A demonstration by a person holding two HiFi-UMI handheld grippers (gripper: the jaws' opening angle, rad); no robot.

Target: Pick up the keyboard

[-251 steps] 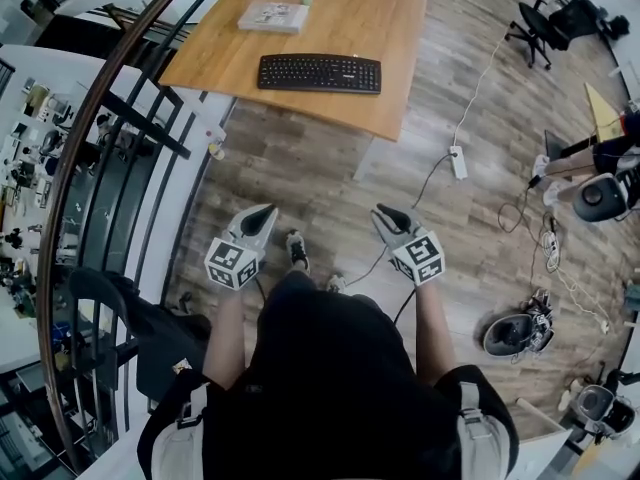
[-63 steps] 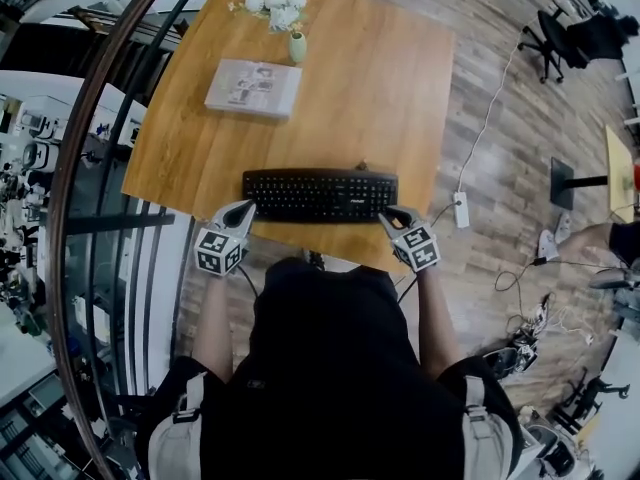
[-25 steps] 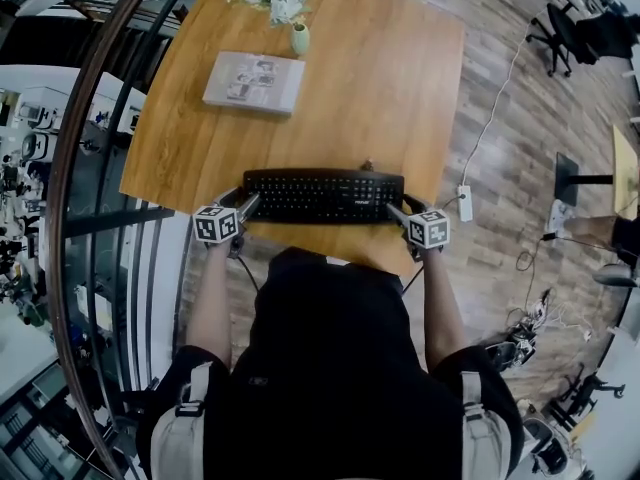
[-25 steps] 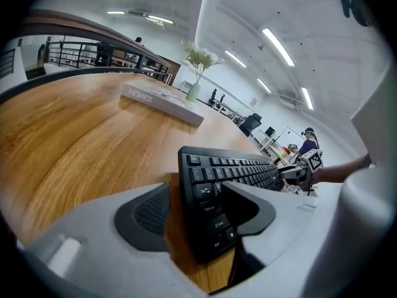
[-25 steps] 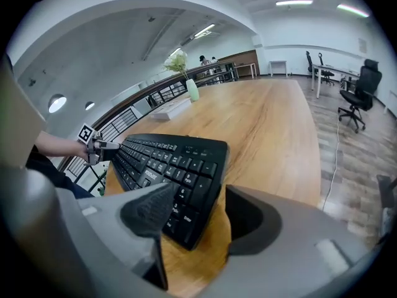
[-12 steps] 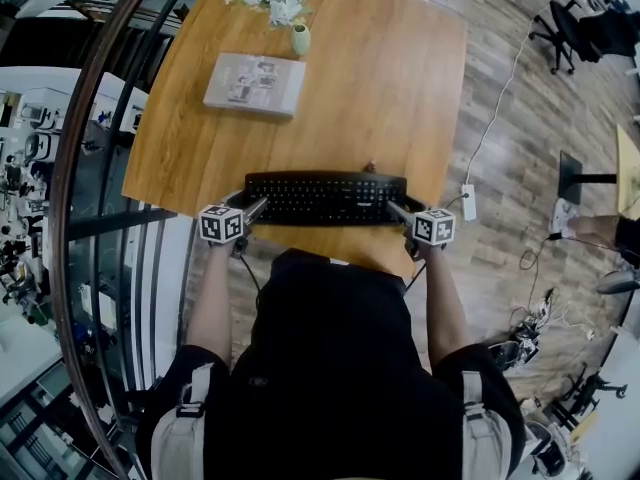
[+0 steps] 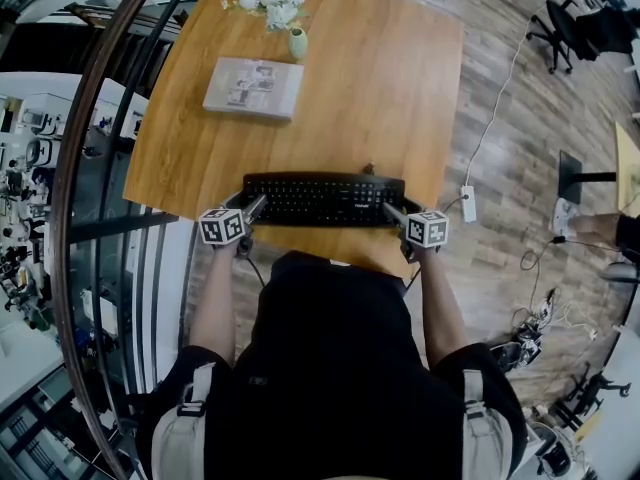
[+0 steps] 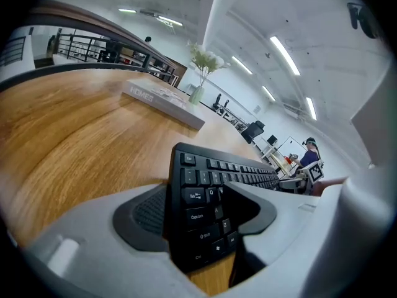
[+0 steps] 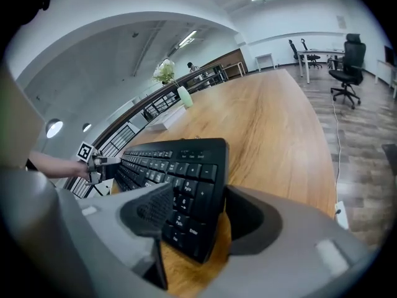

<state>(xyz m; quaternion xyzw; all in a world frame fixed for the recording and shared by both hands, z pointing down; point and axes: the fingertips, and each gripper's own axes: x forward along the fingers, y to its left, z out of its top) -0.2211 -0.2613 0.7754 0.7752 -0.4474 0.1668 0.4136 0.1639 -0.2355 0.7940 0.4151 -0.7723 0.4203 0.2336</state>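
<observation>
A black keyboard (image 7: 325,198) lies flat on the wooden table (image 7: 400,88), close to its near edge. My left gripper (image 7: 250,206) is at the keyboard's left end. In the left gripper view the keyboard (image 8: 211,185) has that end between the wide jaws of the left gripper (image 8: 195,188), which have just been opening. My right gripper (image 7: 392,211) is at the right end. In the right gripper view that end of the keyboard (image 9: 186,179) sits between the jaws of the right gripper (image 9: 198,191), with a strip of bare wood beside one jaw.
A book (image 7: 253,86) lies at the table's far left, with a small green vase (image 7: 297,40) of white flowers behind it. A curved railing (image 7: 100,168) runs along the left. A power strip (image 7: 466,202) and cables lie on the floor to the right.
Ten seconds ago I stood back from the table with both grippers free; they have since come to the keyboard's two ends. Over the last second they hardly moved, and the right one rolled slightly.
</observation>
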